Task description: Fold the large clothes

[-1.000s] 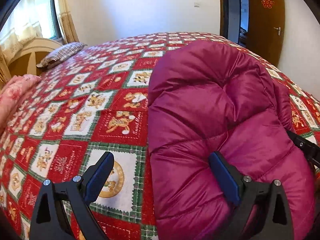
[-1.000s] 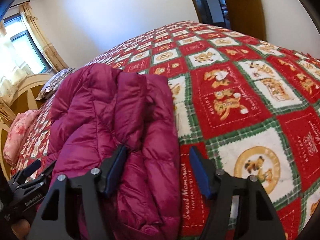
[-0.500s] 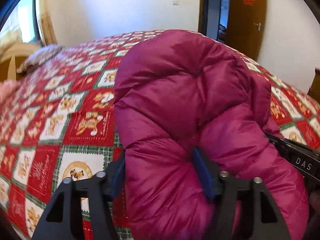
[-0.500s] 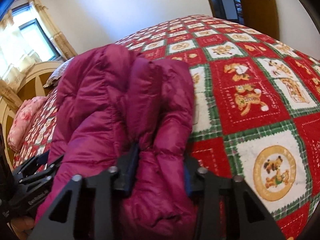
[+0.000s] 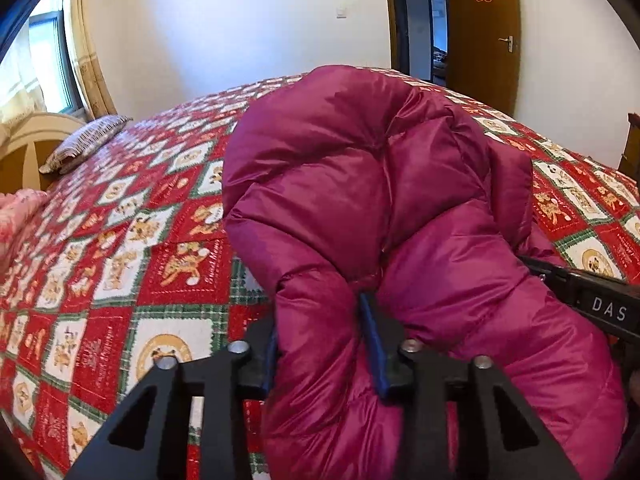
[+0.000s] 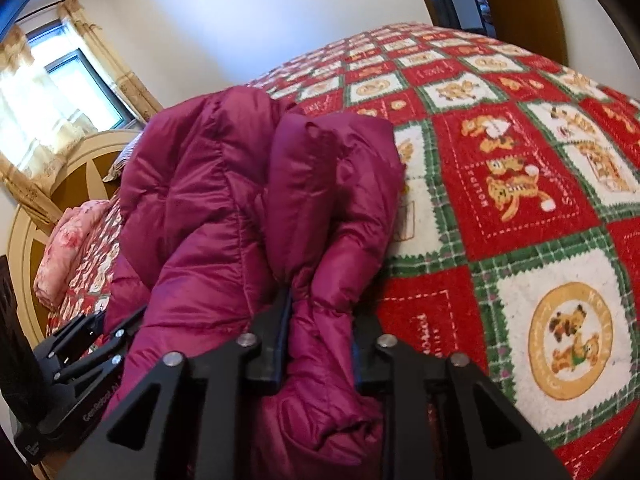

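We have the jacket (image 5: 360, 208) bunched at the near edge of the bed (image 5: 120, 248), a puffy magenta down piece w/ shiny quilted panels, heaped up rather than flat. It sits on the red-green teddy bedspread, near side, w/ most of the spread bare to the far side and to the left and right of it.

The left gripper (image 5: 320, 344) is closing on a fat roll of the jacket's near-left edge; the blue pads already dent the fabric, so we read it as clamped on the jacket. The right gripper (image 6: 320, 344) is closing too, pinching a narrower fold at the near-right edge (prob. a sleeve or front panel, can't tell which).

What could go wrong, as we judge it: the shell looks slick and the fill springy, so a pinch on padding alone may slide out once we lift. Each pinch seems to hold several layers, so a lift could drag up a lump instead of one clean edge, and the fold would come out crooked. Trapped air may puff it back open after folding.

Farther out: a striped pillow (image 5: 84, 144) at far left, a pink floral blanket (image 6: 68, 252) by the headboard, a brown door (image 5: 480, 40) at far right.
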`<state>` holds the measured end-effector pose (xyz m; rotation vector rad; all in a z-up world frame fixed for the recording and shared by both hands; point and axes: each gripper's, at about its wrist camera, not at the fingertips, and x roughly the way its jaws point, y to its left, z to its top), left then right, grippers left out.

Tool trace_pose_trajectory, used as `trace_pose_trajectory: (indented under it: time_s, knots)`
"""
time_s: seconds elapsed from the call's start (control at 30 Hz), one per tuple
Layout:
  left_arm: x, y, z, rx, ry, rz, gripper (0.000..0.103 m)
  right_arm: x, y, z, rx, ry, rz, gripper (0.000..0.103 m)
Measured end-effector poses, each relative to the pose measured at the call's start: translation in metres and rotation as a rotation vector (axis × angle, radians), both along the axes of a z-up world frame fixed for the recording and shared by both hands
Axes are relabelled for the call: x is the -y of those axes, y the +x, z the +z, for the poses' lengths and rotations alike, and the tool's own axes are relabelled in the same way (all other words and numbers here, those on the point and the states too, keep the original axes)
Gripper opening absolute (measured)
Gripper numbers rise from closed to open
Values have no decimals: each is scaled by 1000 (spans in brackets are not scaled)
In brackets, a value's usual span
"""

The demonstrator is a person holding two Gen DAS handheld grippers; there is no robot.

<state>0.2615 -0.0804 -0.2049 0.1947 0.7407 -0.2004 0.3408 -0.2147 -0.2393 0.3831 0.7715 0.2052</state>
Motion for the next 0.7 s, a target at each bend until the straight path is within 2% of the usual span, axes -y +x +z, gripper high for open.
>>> trace_pose_trajectory:
  time_s: [0.1,0.2,0.43,0.7]
  knots:
    - [0,-4,5,15,13,4,24,1,-4,3,25,8,-3,20]
    - [-1,-9,12,28,22,6,22,1,-8,9,54,3,-4,19]
    - [-6,-25,32,67,41,19,19,-7,-21,18,90,13,12,18]
    - [-29,-40,55,100,50,57,18,-28,-26,39,133,5,67,17]
